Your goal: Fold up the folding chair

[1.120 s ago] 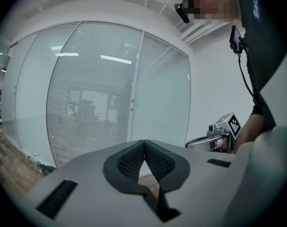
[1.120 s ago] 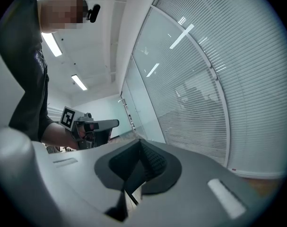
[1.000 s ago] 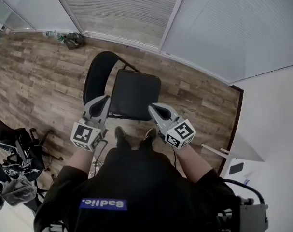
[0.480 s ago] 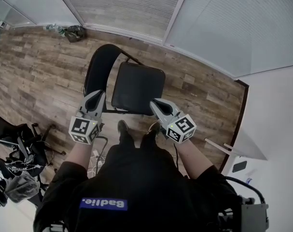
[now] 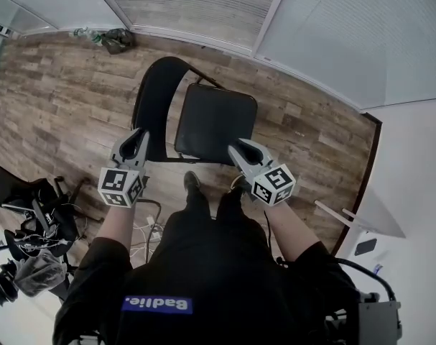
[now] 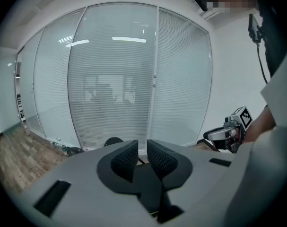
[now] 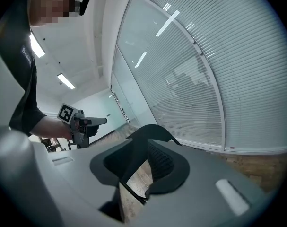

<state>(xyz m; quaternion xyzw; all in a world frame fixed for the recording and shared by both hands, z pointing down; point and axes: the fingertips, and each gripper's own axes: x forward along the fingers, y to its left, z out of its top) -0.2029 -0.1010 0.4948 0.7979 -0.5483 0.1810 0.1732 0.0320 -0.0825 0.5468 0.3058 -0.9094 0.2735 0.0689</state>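
On the wooden floor [image 5: 52, 113] at the far left sits a heap of dark gear and cables [image 5: 27, 225]. Farther back a dark bag [image 5: 116, 39] lies at the foot of the glass wall [image 5: 196, 6] with its blinds.

The left gripper [image 5: 140, 136] hangs just beside the chair's left edge, below the curved backrest [image 5: 154, 99]. Its fingers are a narrow slit apart and opening, with nothing between them. Past them, the left gripper view shows only the top of the backrest and the blinds.

The black folding chair [image 5: 214, 121] stands unfolded in the middle of the floor. Its seat is flat and its backrest is on the left side, and it sits right in front of the person's shoes [image 5: 193, 182].

The right gripper [image 5: 239, 149] is at the seat's near right corner. Its fingers stand wider apart and are also opening. Floor and a thin dark edge show in the gap, but it is hard to tell whether that edge is the seat's rim lying inside the jaws. The pads press on nothing.

Well to the right, apart from the chair, a white tabletop [image 5: 365, 218] juts out by the white wall.
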